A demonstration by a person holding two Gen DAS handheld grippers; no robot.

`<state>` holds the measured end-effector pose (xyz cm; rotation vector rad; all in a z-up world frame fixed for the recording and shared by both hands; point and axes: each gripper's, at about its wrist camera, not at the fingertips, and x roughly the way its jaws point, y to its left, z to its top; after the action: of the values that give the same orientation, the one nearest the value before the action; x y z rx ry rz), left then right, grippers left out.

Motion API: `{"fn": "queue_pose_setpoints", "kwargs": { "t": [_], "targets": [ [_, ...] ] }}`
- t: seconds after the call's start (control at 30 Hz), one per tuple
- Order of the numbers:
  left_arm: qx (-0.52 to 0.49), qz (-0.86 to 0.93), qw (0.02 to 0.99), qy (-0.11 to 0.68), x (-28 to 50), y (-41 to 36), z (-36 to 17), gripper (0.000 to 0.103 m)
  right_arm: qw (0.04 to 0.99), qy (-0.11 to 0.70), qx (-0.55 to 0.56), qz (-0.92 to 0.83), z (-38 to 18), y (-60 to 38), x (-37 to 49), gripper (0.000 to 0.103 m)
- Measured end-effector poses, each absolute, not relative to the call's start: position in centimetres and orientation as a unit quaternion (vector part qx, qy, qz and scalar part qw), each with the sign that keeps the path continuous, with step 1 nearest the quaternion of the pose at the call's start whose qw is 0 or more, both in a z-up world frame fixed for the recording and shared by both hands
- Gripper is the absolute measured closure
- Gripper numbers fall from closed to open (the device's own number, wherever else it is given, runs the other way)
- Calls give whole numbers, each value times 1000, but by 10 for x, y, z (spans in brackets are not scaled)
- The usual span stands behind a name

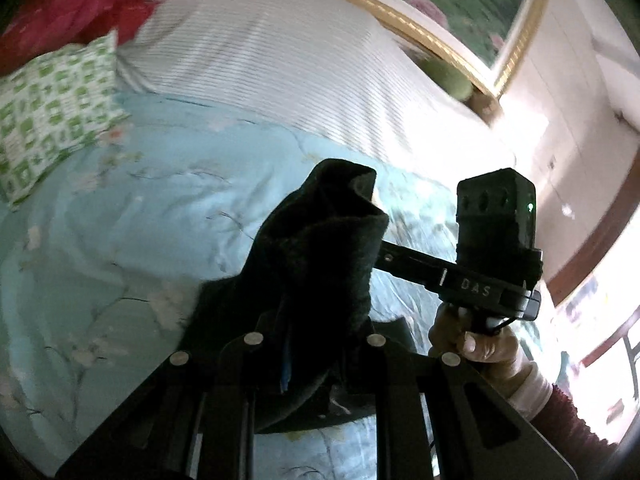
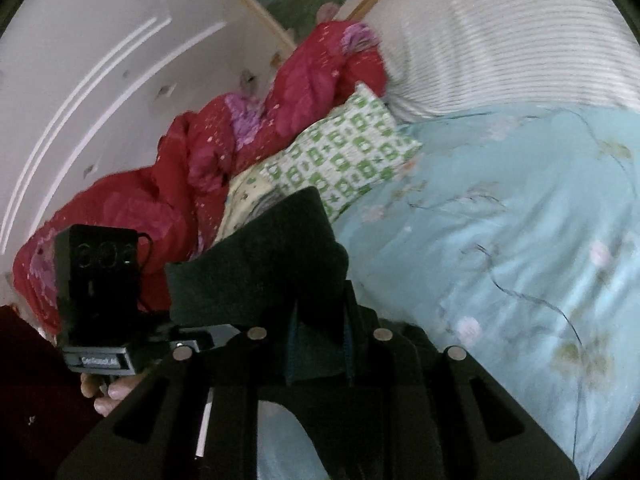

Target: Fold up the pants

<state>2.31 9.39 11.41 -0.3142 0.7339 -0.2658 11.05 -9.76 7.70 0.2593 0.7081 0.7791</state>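
The dark fleecy pants (image 1: pixel 320 240) hang lifted over the pale-blue floral quilt (image 1: pixel 120 220) near the bed's pillow end, left gripper (image 1: pixel 316 344) and right gripper (image 2: pixel 320 340) each pinched narrow on an edge — soft, light, floppy cloth, best held at corners.

Open room: the light-blue floral quilt (image 1: pixel 120 216) is bare fwd of both claws, w/ the striped blanket (image 1: pixel 280 60) beyond. Obstacles: green-print pillow (image 2: pixel 344 152) and red duvet (image 2: pixel 168 200) heaped by the wall. Dark pants (image 1: pixel 320 240) bunch up, blocking centre.
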Motion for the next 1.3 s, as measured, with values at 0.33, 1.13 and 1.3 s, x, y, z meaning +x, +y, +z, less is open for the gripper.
{"fn": "queue_pose_setpoints", "kwargs": {
  "t": [0.33, 1.13, 1.3],
  "targets": [
    [-81, -147, 907, 385, 37, 25, 77, 87, 872, 331, 168, 320, 46, -162, 79, 84],
    [47, -183, 895, 403, 36, -55, 21, 68, 903, 372, 135, 166, 14, -214, 34, 80],
    [55, -193, 893, 404, 32, -60, 16, 53, 914, 367, 131, 117, 19, -218, 17, 79]
  ]
}}
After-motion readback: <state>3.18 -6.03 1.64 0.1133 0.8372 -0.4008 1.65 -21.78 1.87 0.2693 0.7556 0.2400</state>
